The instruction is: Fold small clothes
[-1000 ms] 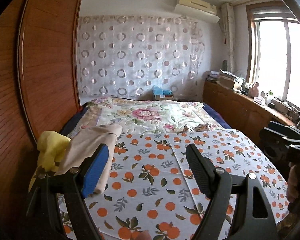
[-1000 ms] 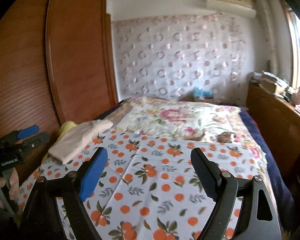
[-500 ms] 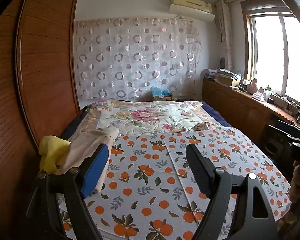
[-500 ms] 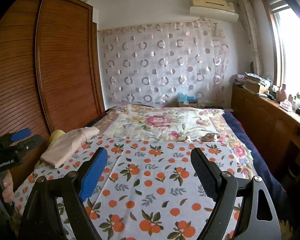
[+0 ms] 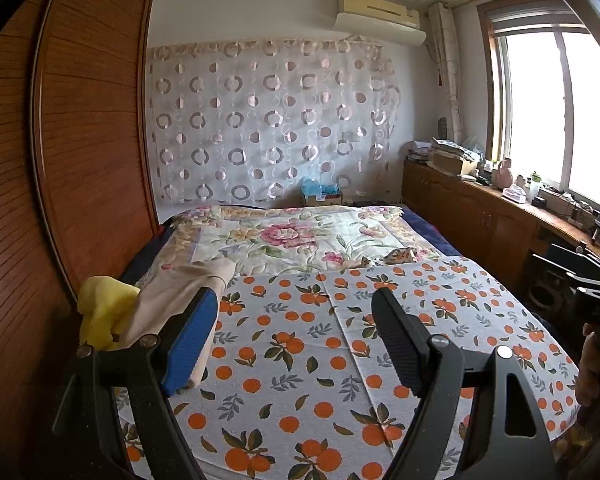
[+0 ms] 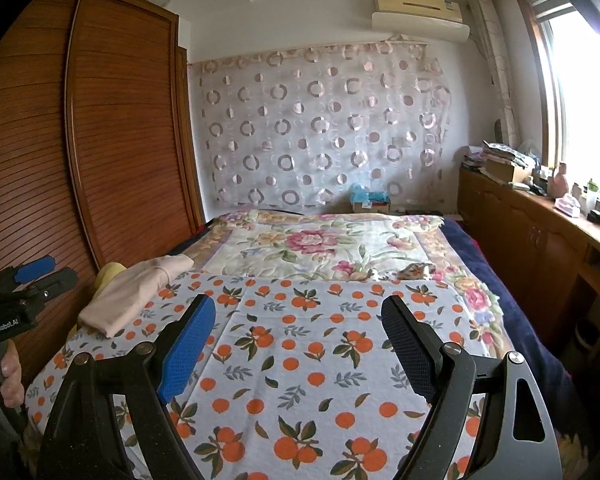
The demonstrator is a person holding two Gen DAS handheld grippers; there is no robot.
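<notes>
Both the left gripper and the right gripper are released, holding nothing; the beige garment lies at ten o'clock on the bedsheet; better approach low and pinch one edge only.

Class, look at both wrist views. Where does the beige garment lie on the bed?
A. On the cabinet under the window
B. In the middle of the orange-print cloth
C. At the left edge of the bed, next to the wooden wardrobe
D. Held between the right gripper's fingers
C: the beige garment lies on the left edge of the orange-print cloth, beside the wooden wardrobe, with a yellow garment next to it; both grippers are open and hold nothing.
</notes>
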